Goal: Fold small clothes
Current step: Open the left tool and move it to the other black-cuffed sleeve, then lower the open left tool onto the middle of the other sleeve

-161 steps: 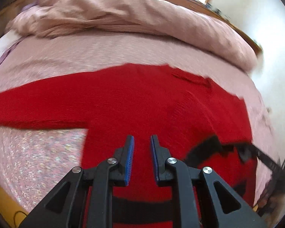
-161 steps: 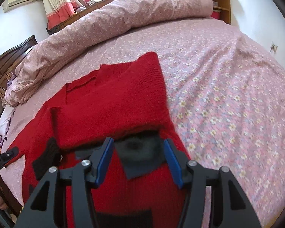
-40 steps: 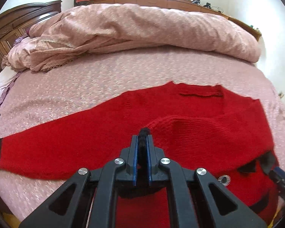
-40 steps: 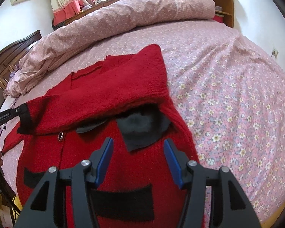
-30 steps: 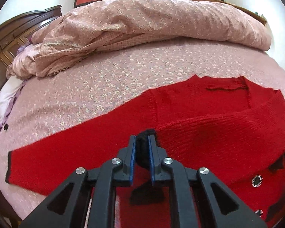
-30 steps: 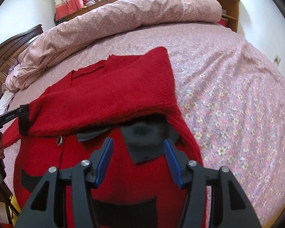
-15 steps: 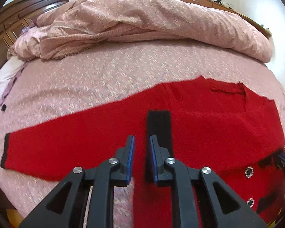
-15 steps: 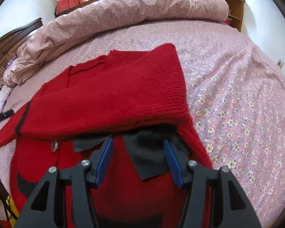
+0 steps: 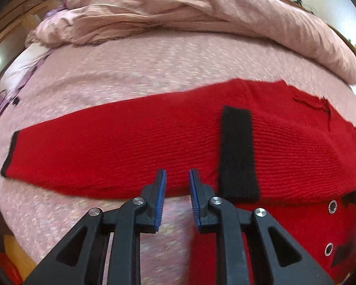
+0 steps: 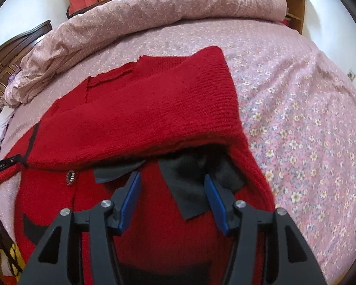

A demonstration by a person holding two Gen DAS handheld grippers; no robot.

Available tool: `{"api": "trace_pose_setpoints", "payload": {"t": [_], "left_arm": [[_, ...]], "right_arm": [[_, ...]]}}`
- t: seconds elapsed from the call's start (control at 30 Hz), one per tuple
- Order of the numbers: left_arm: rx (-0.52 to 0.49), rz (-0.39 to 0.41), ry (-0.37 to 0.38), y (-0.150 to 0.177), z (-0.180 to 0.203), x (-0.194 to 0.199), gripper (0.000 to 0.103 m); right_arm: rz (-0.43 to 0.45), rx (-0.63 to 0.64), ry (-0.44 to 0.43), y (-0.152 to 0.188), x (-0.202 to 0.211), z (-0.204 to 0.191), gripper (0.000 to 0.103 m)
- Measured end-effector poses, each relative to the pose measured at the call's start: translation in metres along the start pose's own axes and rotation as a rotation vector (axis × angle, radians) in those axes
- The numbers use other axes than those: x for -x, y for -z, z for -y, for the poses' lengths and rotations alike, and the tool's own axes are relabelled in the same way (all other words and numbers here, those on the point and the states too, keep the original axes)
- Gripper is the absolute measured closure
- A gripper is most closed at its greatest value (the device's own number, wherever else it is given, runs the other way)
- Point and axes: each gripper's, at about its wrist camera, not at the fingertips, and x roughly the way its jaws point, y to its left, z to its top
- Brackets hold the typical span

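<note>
Cardigan (image 9: pixel 154 147): red knit, black trim, lying flat on the bed (image 9: pixel 130 71) near its front edge. One sleeve is folded across the body, its black cuff (image 9: pixel 237 156) lying on the red near the middle; the other sleeve (image 9: pixel 83 152) stretches out to the left, ending in a thin black band. Metal buttons (image 9: pixel 332 206) show on the front at lower right.

Open room: wide bare floral sheet beyond the collar up to the rolled quilt (image 9: pixel 201 16), and to the right of the garment in the right wrist view (image 10: pixel 296 118). Bed edge lies close below the hem.

Left hand-held gripper (image 9: pixel 177 178): released, jaws a narrow gap apart with nothing between them, tips over the lower edge of the outstretched sleeve, just left of the cuff.

Right hand-held gripper (image 10: pixel 172 178): released, jaws about half apart, nothing pinched, hovering over the front panel beside a black pocket flap (image 10: pixel 189 190) under the folded sleeve (image 10: pixel 154 114).
</note>
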Motion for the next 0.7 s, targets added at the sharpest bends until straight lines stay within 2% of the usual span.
{"api": "trace_pose_setpoints", "payload": {"t": [0.37,0.7], "left_arm": [[0.157,0.001,-0.098,0.02,-0.086,0.033,0.089],[0.337,-0.049,-0.108,0.036,-0.147,0.021,0.087]], "right_arm": [[0.036,0.038,-0.03,0.024,0.049,-0.031,0.042],[0.026,0.043,0.029,0.047,0.057,-0.042,0.042]]}}
